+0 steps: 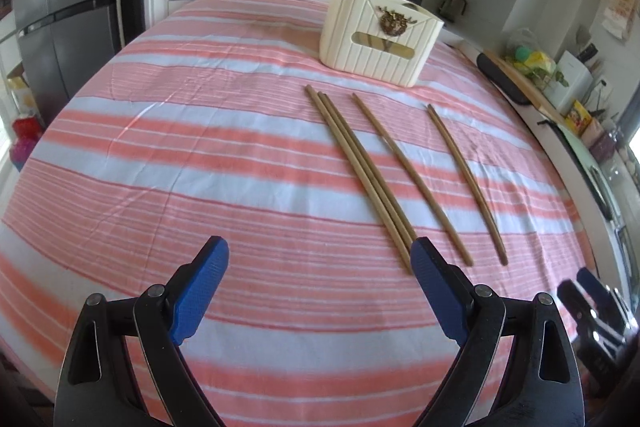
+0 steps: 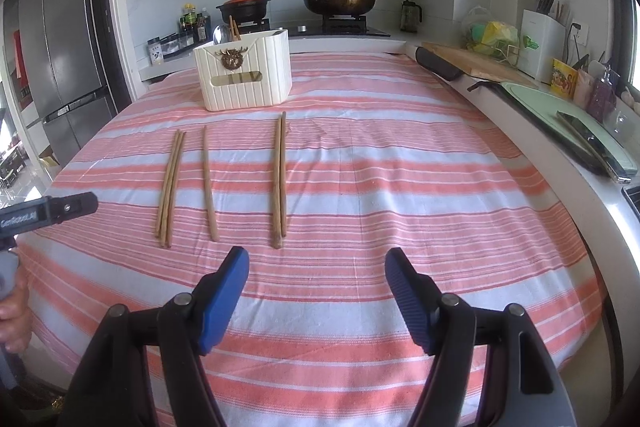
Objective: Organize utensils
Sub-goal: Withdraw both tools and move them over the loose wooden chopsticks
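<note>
Ideally, the empty, wide-open right gripper (image 2: 316, 291) straddles the near ends of the paired brown wooden chopsticks (image 2: 279, 179) squarely before closing; the left gripper (image 1: 320, 283) is open and empty too.

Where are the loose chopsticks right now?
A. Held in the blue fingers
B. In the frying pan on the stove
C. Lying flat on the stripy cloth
C: the chopsticks lie flat on the striped cloth in front of the white holder; neither gripper holds anything.

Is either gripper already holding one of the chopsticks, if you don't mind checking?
No: in the right wrist view the chopsticks lie flat on the striped cloth, and the right gripper stands open with nothing between its fingers.
</note>
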The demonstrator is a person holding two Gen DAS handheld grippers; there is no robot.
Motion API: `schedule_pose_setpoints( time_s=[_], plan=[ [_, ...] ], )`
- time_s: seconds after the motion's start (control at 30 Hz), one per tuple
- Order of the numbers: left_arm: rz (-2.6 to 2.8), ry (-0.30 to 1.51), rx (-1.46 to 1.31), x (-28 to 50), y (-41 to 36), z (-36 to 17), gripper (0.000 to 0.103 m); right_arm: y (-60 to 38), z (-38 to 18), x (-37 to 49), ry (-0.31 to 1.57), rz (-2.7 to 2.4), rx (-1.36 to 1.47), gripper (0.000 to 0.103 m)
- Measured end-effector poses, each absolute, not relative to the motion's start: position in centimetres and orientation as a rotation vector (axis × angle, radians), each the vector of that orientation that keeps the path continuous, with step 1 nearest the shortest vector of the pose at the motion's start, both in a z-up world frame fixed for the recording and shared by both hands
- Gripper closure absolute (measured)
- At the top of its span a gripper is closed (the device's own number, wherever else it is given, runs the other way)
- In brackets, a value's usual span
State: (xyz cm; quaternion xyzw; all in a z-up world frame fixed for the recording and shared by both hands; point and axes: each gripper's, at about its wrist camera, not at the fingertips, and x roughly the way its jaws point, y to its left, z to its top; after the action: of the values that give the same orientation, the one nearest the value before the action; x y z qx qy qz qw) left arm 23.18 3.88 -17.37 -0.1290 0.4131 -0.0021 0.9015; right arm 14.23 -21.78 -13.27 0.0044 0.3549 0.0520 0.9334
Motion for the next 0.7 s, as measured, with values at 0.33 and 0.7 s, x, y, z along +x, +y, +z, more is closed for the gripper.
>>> schedule_pose_setpoints(
  time_s=[0.33, 0.7],
  plan=[
    [0.041, 0.900, -0.254, 28.8, 2.5, -19.8, 0.010, -22.4, -13.6, 15.2, 0.741, 0.104, 0.037, 0.031],
    [0.114, 0.932, -0.155, 30.1, 1.4, -21.1, 0.004, -23.2, -14.6, 16.5, 0.776, 0.086, 0.050, 0.031]
  ],
)
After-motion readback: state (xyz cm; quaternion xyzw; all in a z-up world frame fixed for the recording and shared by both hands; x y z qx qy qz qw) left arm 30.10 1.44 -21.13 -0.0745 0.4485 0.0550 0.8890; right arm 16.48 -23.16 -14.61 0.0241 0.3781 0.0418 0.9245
